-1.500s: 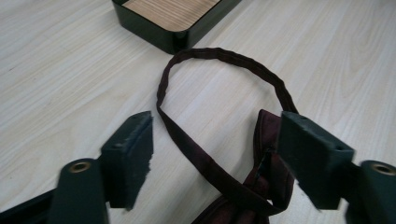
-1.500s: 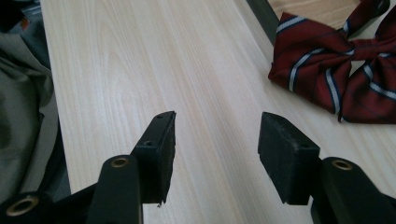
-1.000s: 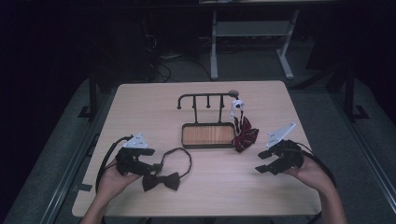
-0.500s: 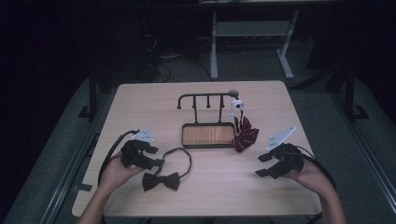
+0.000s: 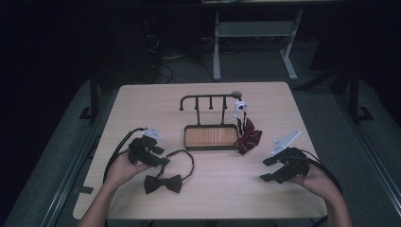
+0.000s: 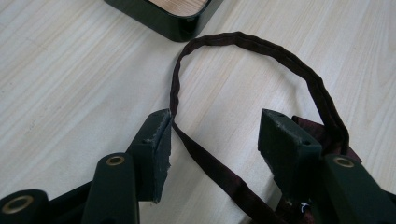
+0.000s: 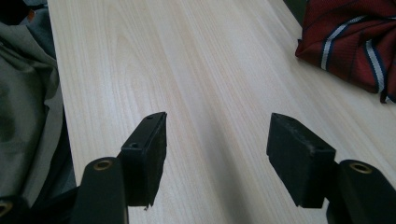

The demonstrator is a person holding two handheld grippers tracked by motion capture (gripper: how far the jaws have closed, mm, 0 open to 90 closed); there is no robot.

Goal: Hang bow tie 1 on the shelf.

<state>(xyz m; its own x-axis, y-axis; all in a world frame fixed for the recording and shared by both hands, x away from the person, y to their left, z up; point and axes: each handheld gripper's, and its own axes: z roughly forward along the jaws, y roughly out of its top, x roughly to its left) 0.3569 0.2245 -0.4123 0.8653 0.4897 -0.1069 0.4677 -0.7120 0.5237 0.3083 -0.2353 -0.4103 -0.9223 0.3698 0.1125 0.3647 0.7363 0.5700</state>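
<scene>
Both your hands rest low on the pale wood tabletop (image 5: 227,189), left gripper (image 6: 212,140) closing, jaws apart, around the bow tie's (image 5: 163,183) ribbed dark strap (image 6: 299,77), right gripper (image 7: 217,154) opening, empty.

The bow tie (image 5: 163,183) is dark brown and lies flat on the counter near its front edge, left of the middle. Its thin neck strap (image 6: 261,51) lies open in a loop towards the counter's middle, one side running between the left gripper's (image 6: 212,135) jaws.

No text, label, brand, number or sign can be read on anything here
</scene>
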